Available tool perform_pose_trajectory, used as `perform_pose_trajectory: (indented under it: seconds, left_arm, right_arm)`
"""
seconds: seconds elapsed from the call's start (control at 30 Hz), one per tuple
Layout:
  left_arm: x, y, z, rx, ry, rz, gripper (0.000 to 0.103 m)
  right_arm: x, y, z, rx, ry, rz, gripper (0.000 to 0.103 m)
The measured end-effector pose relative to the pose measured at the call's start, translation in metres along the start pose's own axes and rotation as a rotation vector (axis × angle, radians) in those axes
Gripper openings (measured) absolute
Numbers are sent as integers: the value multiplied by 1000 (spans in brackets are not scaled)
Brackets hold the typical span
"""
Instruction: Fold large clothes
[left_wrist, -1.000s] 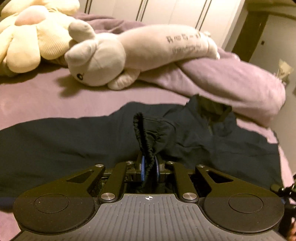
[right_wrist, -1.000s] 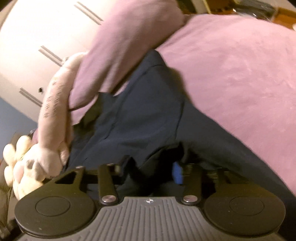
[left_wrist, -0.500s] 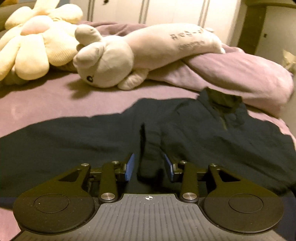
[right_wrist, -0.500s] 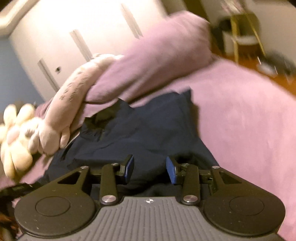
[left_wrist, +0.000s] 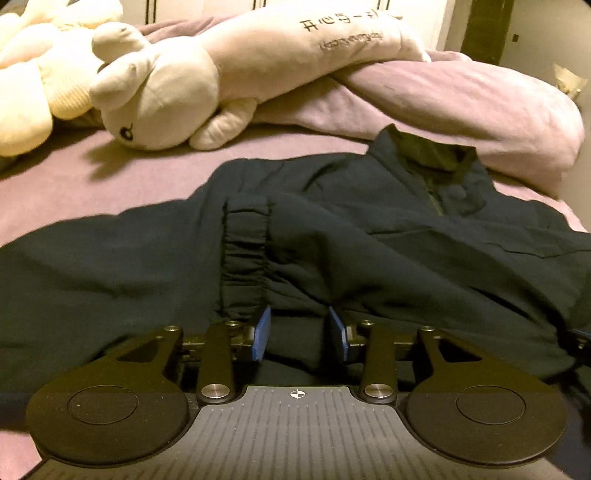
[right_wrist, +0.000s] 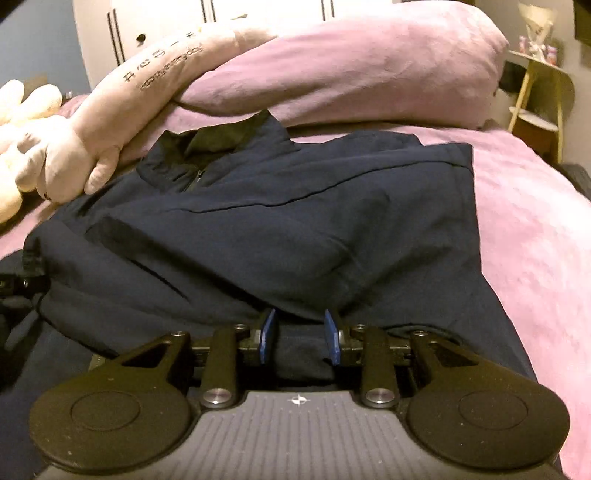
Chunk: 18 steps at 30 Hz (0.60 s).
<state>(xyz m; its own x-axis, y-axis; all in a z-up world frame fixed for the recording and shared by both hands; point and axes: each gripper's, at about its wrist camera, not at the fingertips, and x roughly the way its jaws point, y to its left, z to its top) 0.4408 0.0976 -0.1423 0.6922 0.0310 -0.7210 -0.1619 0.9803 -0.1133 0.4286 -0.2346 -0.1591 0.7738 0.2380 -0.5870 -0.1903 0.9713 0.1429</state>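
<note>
Dark jacket (left_wrist: 369, 240) is spread on the pink bed (right_wrist: 535, 221), collar far. Left gripper (left_wrist: 299, 330) is seen parted over its cuffed sleeve (left_wrist: 245, 251) (nothing pinched). Right gripper (right_wrist: 299, 336) is closing, pads astride loose fabric, not pressing.

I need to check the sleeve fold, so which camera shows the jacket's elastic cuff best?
The left wrist view: the gathered elastic cuff lies in plain sight on the dark jacket, just ahead of the left gripper. The right wrist view shows the jacket's collar and body, but no cuff that I can pick out.
</note>
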Motion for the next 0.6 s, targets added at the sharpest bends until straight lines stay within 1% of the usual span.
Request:
perform_pose_trajectory:
  seconds: [0.07,0.1,0.17,0.23,0.27,0.33,0.37,0.4,0.5,0.6]
  left_arm:
    - [3,1,1,-2,2,0,41]
    - [0,1,1,-4,2,-1,40]
    - [-11,2,-2,-4,6,2,42]
    - [-21,4,-5,5,4,-3,57]
    - [-25,4,-8,7,2,-4,59]
    - [-21,3,-9,16,22,4,60]
    - [-15,3,-8,13,41,26,60]
    - [-9,5,-8,-4,53,30,62]
    - [-2,12,-6,-85,53,10,63]
    - [1,14,-5,-95,56,3,64]
  right_arm:
    - [-2,2,-1,-13,0,-8,28]
    - [-6,2,-2,-8,2,-11,28]
    - [-20,0,-4,16,-11,-5,28]
    - [-35,-5,-10,47,-41,3,28]
    - [-39,-9,-15,53,-45,-4,28]
    - [-35,-12,-24,46,-39,-17,28]
    - [-33,-12,-27,37,-47,-16,28]
    - [-31,-11,-28,16,-53,-23,28]
    - [-24,-4,-24,-31,-44,-49,28]
    - [-17,-1,-20,-47,-36,-62,28]
